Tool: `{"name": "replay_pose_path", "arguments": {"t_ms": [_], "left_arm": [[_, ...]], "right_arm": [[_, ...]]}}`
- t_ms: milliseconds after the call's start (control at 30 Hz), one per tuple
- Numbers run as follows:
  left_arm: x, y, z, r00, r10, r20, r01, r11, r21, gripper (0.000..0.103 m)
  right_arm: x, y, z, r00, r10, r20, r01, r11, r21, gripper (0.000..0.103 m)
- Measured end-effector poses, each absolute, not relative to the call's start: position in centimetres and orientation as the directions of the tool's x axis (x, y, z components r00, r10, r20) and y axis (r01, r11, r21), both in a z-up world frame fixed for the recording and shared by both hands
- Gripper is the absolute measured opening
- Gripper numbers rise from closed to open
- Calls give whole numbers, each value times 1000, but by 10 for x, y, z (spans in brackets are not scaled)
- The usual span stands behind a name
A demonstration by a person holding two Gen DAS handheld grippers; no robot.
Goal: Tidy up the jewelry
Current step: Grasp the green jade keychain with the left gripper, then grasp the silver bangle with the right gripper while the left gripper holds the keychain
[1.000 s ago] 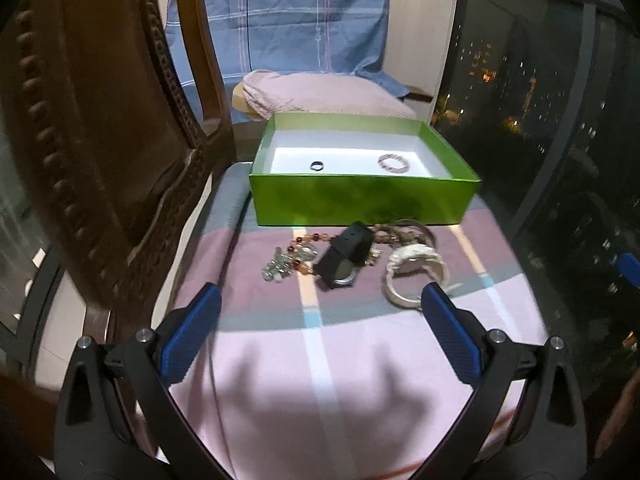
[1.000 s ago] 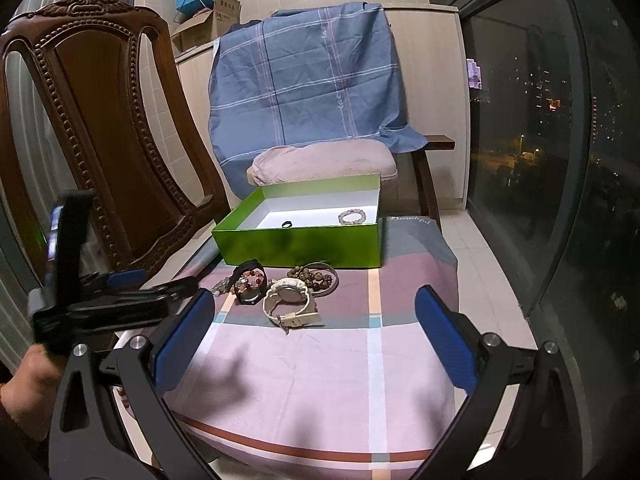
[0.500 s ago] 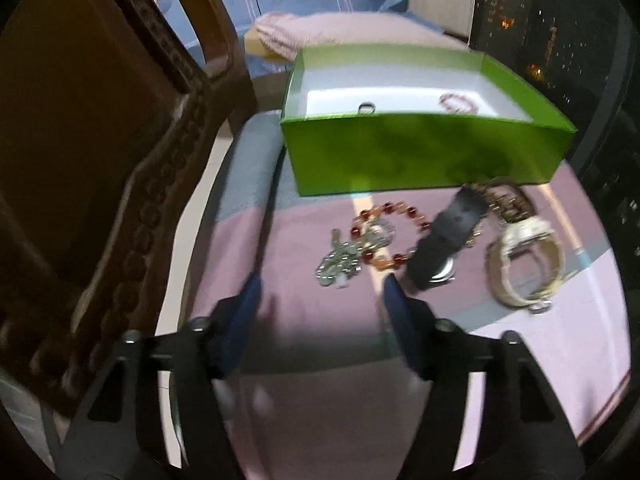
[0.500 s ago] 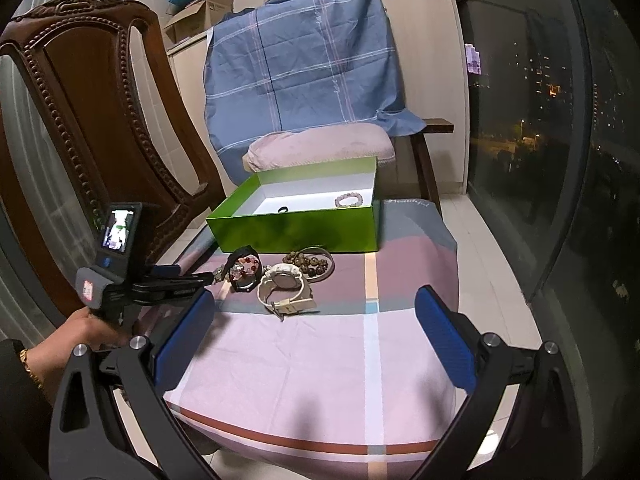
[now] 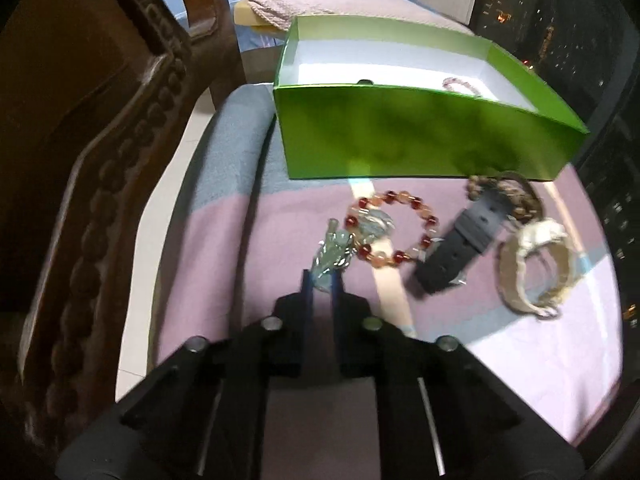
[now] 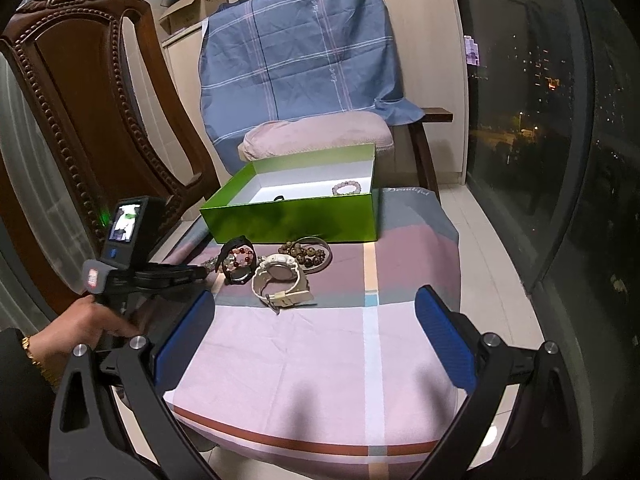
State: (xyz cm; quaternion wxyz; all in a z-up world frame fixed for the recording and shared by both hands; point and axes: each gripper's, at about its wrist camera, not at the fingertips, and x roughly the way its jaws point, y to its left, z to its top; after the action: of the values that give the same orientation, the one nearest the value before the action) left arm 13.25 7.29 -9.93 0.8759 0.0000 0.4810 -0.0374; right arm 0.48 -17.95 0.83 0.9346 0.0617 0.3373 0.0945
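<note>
Jewelry lies on a pink plaid cloth in front of an open green box (image 5: pixel 400 140). My left gripper (image 5: pixel 322 282) is shut on the near end of a pale green pendant (image 5: pixel 334 254), which still rests on the cloth. Beside the pendant lie a red bead bracelet (image 5: pixel 400 232), a black watch (image 5: pixel 456 248), a white watch (image 5: pixel 536 268) and a brown bead bracelet (image 5: pixel 508 194). Inside the box are a dark ring (image 5: pixel 364 81) and a pink bracelet (image 5: pixel 460 84). My right gripper (image 6: pixel 316 296) hangs open over the cloth, short of the white watch (image 6: pixel 280 276), holding nothing.
A carved wooden chair back (image 6: pixel 80 100) stands close on the left. Behind the green box (image 6: pixel 296 216) are a pink cushion (image 6: pixel 316 136) and a blue plaid sheet (image 6: pixel 296 56). A dark window wall (image 6: pixel 560 160) runs along the right. A person's hand (image 6: pixel 96 320) holds the left gripper.
My left gripper came forward and down to the jewelry, and its jaws closed from wide open onto the pale green pendant. The right gripper stayed where it was.
</note>
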Motion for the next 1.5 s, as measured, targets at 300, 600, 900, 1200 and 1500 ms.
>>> {"name": "replay_pose_path", "arguments": {"t_ms": [300, 600, 900, 1200, 1500], "left_arm": [[59, 78, -18, 676, -157, -720, 126, 987, -97, 8], [34, 74, 43, 779, -263, -570, 192, 964, -182, 8], [23, 71, 63, 828, -310, -468, 207, 944, -258, 8], [30, 77, 58, 835, -289, -468, 175, 946, -271, 8], [38, 76, 52, 825, -282, -490, 163, 948, -272, 8]], "right_arm": [[6, -175, 10, 754, 233, -614, -148, 971, 187, 98], [10, -167, 2, 742, 220, -633, -155, 975, 157, 98], [34, -162, -8, 725, 175, -666, -153, 984, 92, 98], [149, -170, -41, 550, 157, -820, -112, 987, 113, 51], [205, -132, -93, 433, 137, -891, -185, 981, 61, 20]]}}
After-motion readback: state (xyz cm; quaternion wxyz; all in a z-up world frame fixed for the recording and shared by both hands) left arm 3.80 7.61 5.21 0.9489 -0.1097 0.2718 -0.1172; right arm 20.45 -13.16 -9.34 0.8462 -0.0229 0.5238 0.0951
